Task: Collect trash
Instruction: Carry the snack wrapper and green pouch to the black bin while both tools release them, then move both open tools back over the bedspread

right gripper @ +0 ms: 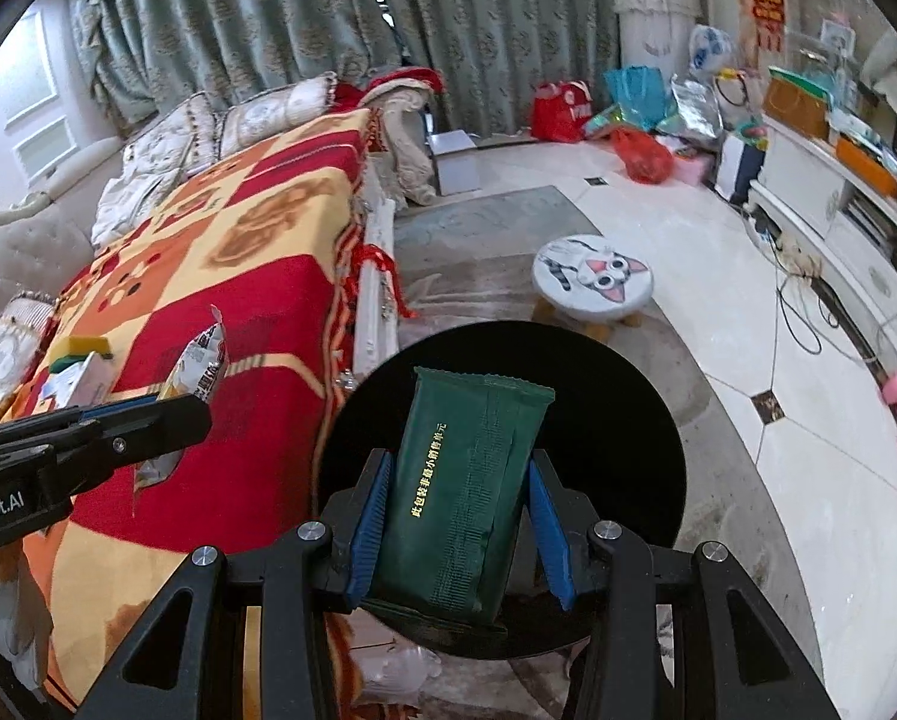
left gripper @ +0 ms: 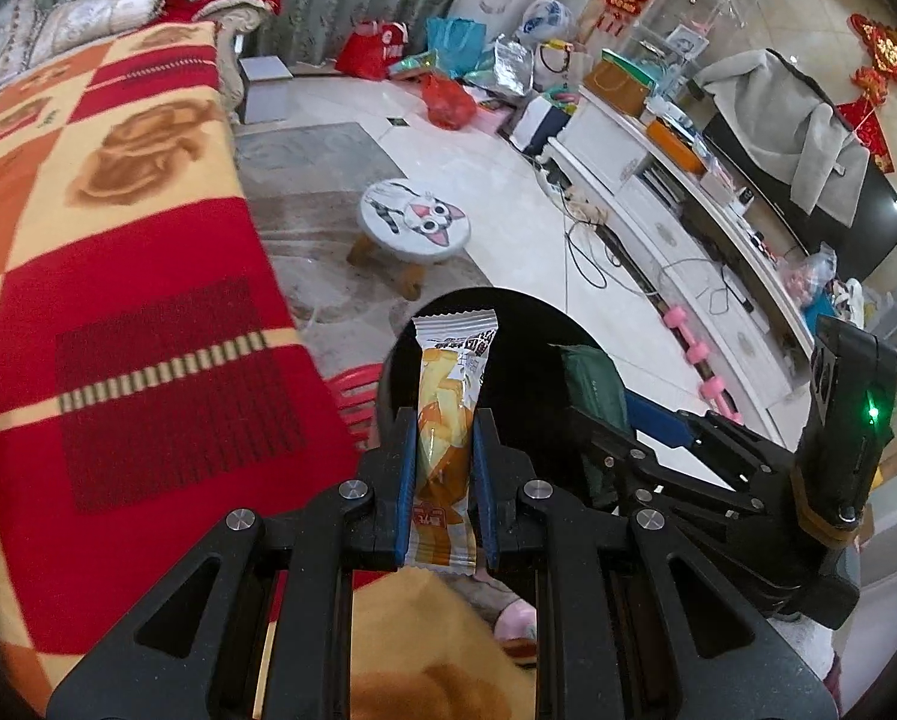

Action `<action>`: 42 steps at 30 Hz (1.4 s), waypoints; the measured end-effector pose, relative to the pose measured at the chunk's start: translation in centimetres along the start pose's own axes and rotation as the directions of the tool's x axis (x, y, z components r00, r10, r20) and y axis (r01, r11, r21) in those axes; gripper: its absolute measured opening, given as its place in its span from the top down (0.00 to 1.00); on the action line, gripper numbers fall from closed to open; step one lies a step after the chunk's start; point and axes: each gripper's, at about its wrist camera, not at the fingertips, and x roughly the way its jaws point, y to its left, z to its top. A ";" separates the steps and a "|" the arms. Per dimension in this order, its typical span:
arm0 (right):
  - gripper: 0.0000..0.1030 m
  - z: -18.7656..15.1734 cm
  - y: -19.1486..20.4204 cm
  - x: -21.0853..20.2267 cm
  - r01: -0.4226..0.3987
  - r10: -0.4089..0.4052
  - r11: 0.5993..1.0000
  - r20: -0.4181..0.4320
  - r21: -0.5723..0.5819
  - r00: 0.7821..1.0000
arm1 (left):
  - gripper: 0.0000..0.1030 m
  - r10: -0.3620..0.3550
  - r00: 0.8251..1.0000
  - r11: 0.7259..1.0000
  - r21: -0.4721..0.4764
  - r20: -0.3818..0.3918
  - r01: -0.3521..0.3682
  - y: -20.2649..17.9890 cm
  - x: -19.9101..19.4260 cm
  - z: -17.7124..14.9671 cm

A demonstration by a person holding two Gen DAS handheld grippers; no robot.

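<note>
Green curtains (right gripper: 268, 42), pale tiled floor (right gripper: 808, 420), cat-face stool (right gripper: 592, 279), blanket-covered sofa (left gripper: 118, 240).

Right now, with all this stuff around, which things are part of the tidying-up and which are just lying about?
Part of the job:
- orange snack wrapper, clamped in the left gripper
- green packet, clamped in the right gripper
- black bin beneath both

Just lying about:
- cat-face stool
- red plastic bag
- pink dumbbells
- checked blanket

Domestic living room: curtains (right gripper: 256, 30), blanket-covered sofa (right gripper: 250, 252), cat-face stool (right gripper: 592, 279), television cabinet (left gripper: 658, 180), tiled floor (right gripper: 808, 450).
</note>
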 end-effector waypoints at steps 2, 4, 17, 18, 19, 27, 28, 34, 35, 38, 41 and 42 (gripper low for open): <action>0.58 0.1 -0.5 0.3 0.002 -0.002 1.000 -0.005 0.013 1.000 | 0.85 -0.012 1.000 1.000 0.004 -0.006 0.012 -0.3 0.5 0.1; 0.58 0.1 -0.9 0.5 0.000 0.000 1.000 -0.006 0.030 1.000 | 0.84 -0.034 0.999 0.999 0.003 -0.003 0.034 -0.8 1.1 0.3; 0.39 -0.1 -0.7 0.9 0.007 -0.006 0.998 -0.017 0.066 1.000 | 0.57 -0.013 1.000 1.000 -0.003 0.009 0.013 -0.2 0.5 0.0; 0.39 -0.1 -0.4 0.9 0.006 -0.005 0.998 -0.017 0.063 1.000 | 0.57 0.006 1.000 1.000 -0.003 0.018 -0.006 0.0 0.0 0.0; 0.39 -0.1 -0.1 0.9 0.005 -0.004 0.998 -0.018 0.057 1.000 | 0.57 0.014 1.000 1.000 -0.005 0.023 -0.014 0.1 -0.2 -0.1; 0.39 0.2 3.0 -0.5 -0.018 0.018 1.000 0.007 0.010 1.000 | 0.57 0.114 0.990 0.993 -0.013 0.079 -0.114 1.8 -3.7 -1.5; 0.39 0.3 3.6 -0.8 -0.025 0.025 1.000 0.015 0.005 1.000 | 0.57 0.127 0.988 0.992 -0.016 0.089 -0.126 2.1 -4.3 -1.7; 0.38 0.9 7.3 -2.1 -0.056 0.057 0.998 0.059 -0.026 0.997 | 0.57 0.219 0.965 0.976 -0.040 0.145 -0.215 4.0 -7.6 -3.0; 0.37 0.9 7.8 -2.3 -0.062 0.064 0.998 0.062 -0.033 0.996 | 0.57 0.233 0.960 0.973 -0.048 0.154 -0.228 4.5 -8.3 -3.2; 0.37 1.1 9.8 -2.8 -0.070 0.075 0.996 0.082 -0.056 0.994 | 0.57 0.275 0.944 0.961 -0.073 0.180 -0.266 6.0 -10.2 -4.0; 0.37 1.2 11.7 -3.2 -0.092 0.100 0.992 0.095 -0.082 0.991 | 0.57 0.312 0.928 0.950 -0.093 0.204 -0.299 7.3 -11.9 -4.5; 0.37 1.2 12.5 -3.3 -0.097 0.106 0.991 0.100 -0.094 0.989 | 0.57 0.328 0.920 0.944 -0.103 0.215 -0.313 8.0 -12.7 -4.9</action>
